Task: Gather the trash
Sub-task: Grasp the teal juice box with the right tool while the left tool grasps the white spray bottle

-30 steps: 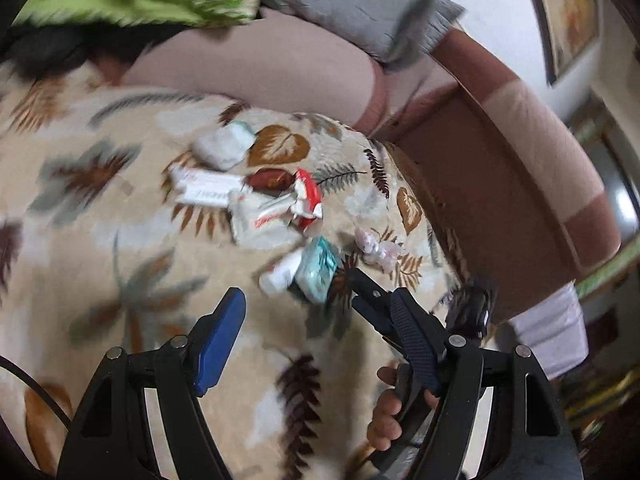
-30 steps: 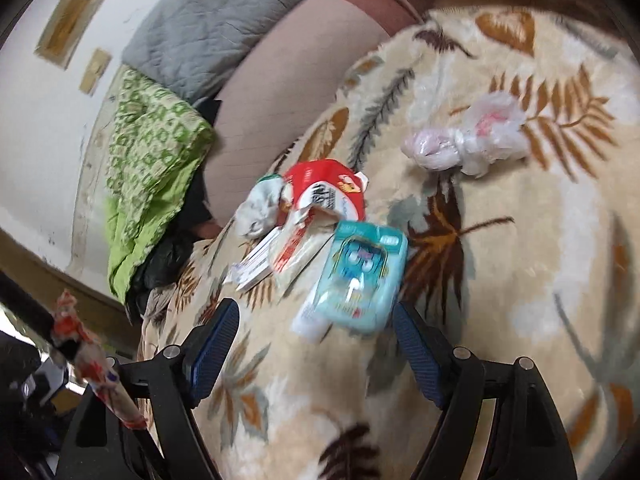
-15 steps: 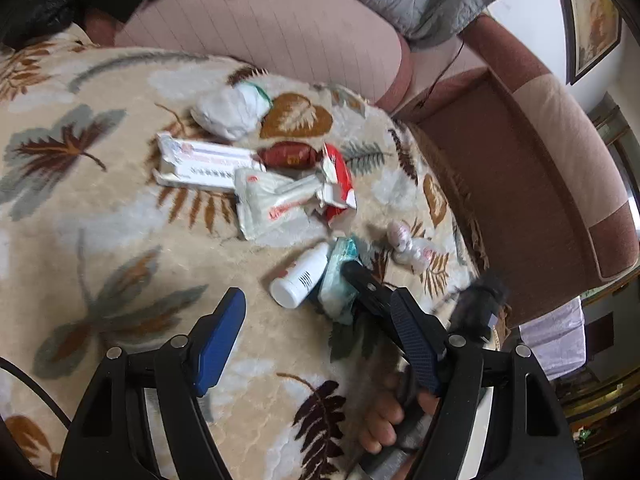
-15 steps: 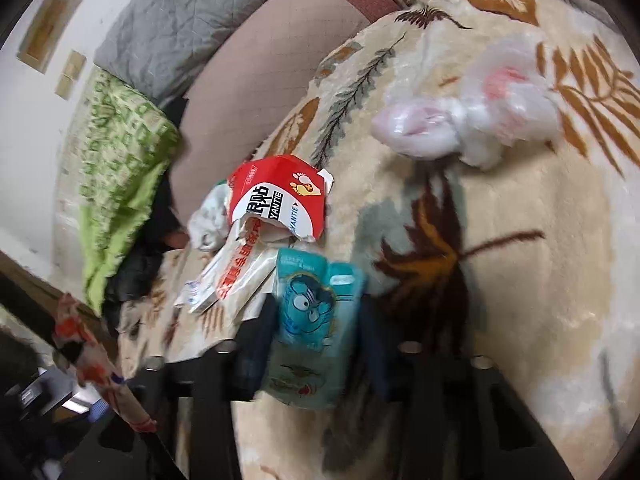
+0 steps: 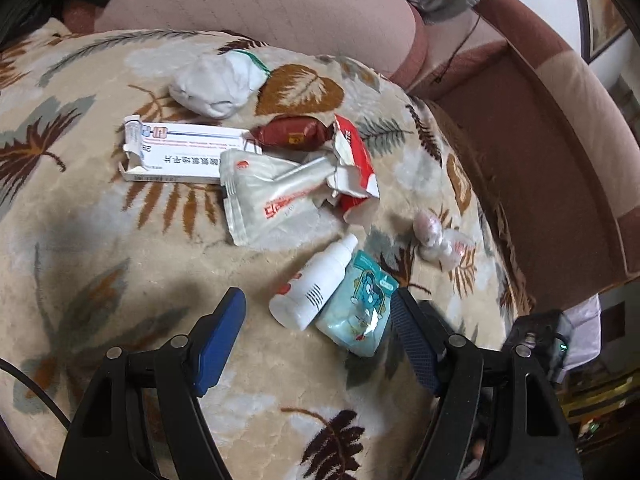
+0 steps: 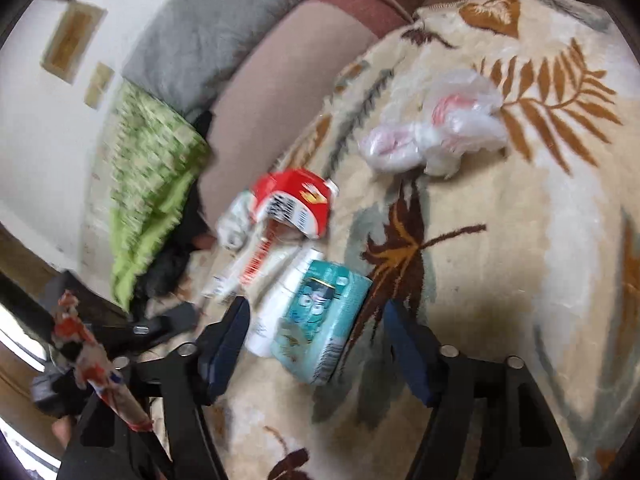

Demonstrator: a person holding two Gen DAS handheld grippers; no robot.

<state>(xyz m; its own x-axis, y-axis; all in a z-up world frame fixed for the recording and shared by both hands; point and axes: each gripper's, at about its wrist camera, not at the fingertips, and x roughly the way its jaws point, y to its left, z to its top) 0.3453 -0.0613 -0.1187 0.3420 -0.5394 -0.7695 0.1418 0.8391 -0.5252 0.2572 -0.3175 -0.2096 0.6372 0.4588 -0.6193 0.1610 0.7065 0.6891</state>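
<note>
Teal wrapper (image 5: 357, 307) flat beside white bottle (image 5: 311, 289); other wrappers (image 5: 276, 196) piled behind.

Plush, fuzzy leaf-print blanket (image 5: 100, 240); sofa backrest (image 5: 260, 4) in matt woven cloth. Teal pouch (image 5: 358, 304) and white sachet (image 5: 264, 200) are glossy crinkled foil-plastic, white bottle (image 5: 310, 286) smooth plastic. Medicine box (image 5: 180, 154) matt cardboard, crumpled bag (image 6: 436, 136) thin shiny film.

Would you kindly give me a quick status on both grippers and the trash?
Left gripper open, empty. Right gripper open, straddling teal plastic pouch and small white plastic bottle, side by side. Nothing gripped yet.
</note>
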